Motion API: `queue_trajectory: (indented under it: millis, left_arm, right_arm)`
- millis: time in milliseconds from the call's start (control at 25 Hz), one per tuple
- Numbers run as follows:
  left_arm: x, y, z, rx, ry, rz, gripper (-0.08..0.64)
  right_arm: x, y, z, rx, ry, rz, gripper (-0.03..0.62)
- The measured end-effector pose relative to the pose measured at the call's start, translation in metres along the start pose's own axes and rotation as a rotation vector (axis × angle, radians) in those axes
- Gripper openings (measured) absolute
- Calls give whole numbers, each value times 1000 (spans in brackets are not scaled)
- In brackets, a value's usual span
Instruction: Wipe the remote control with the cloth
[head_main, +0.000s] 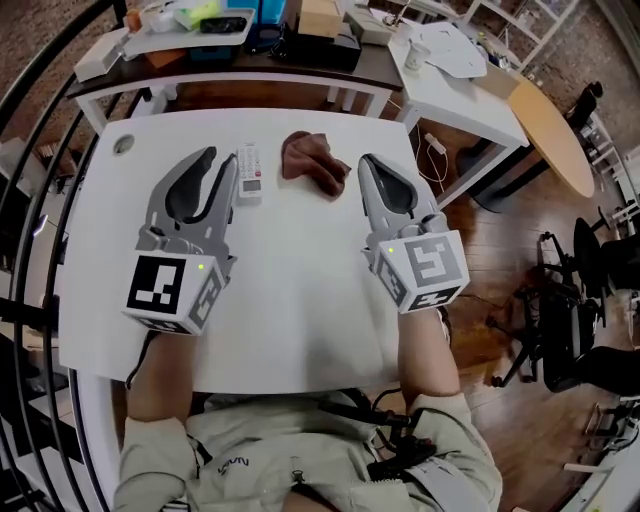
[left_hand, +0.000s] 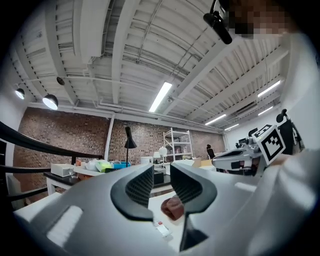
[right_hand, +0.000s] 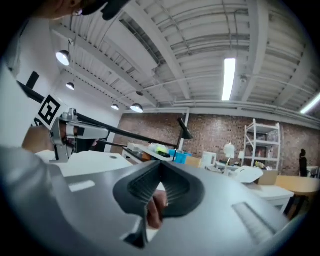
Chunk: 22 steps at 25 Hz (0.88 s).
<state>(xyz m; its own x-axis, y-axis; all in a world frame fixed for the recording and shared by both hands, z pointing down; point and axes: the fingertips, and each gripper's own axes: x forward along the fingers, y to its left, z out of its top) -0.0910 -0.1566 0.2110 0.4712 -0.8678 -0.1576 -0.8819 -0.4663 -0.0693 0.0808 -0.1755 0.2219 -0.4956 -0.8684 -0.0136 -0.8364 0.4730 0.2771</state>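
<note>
The white remote control (head_main: 248, 172) lies flat at the far middle of the white table (head_main: 300, 300). Just to its right sits the crumpled brown cloth (head_main: 312, 160). My left gripper (head_main: 220, 160) hovers above the table left of the remote, jaws a little apart with nothing between them. In the left gripper view the cloth (left_hand: 172, 209) and remote (left_hand: 162, 230) show below its narrow gap (left_hand: 161, 172). My right gripper (head_main: 365, 162) hovers right of the cloth, its jaws meeting at the tip and empty. Behind the right gripper's shut tips (right_hand: 159, 167) a bit of cloth (right_hand: 156, 210) shows.
A dark-topped table (head_main: 230, 60) with boxes and trays stands behind the white one. A white side table (head_main: 450, 80) and a round wooden top (head_main: 550, 130) are at the back right. Office chairs (head_main: 570, 300) stand to the right. A black railing (head_main: 40, 150) curves along the left.
</note>
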Motion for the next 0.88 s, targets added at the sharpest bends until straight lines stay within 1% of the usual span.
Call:
queue_trajectory:
  millis: [120, 240, 360, 440, 480, 560, 680, 760, 880]
  left_arm:
    - [-24, -9, 17, 3, -33, -4, 77]
    - [-48, -18, 24, 3, -40, 11, 77]
    - [-68, -30, 26, -12, -32, 23, 58]
    - [-82, -34, 19, 14, -15, 26, 52]
    - [-89, -36, 14, 31, -8, 27, 46]
    - [-100, -40, 7, 37, 6, 31, 34]
    - [-113, -48, 1, 17, 11, 27, 3]
    - [-121, -55, -4, 5, 14, 17, 3]
    - [-132, -68, -19, -5, 44, 0, 3]
  right_arm:
    - [-30, 6, 21, 21, -68, -29, 5]
    - [-57, 14, 31, 19, -96, -48, 5]
    - [-80, 27, 32, -11, -86, -55, 5]
    - [-92, 38, 28, -11, -74, -52, 5]
    - [-97, 42, 25, -6, -67, -49, 5]
    - [-106, 51, 19, 7, -52, -45, 5]
    - [-118, 60, 10, 37, -37, -52, 5]
    - [-126, 64, 4, 59, -32, -58, 5]
    - [-138, 73, -10, 83, -7, -61, 5]
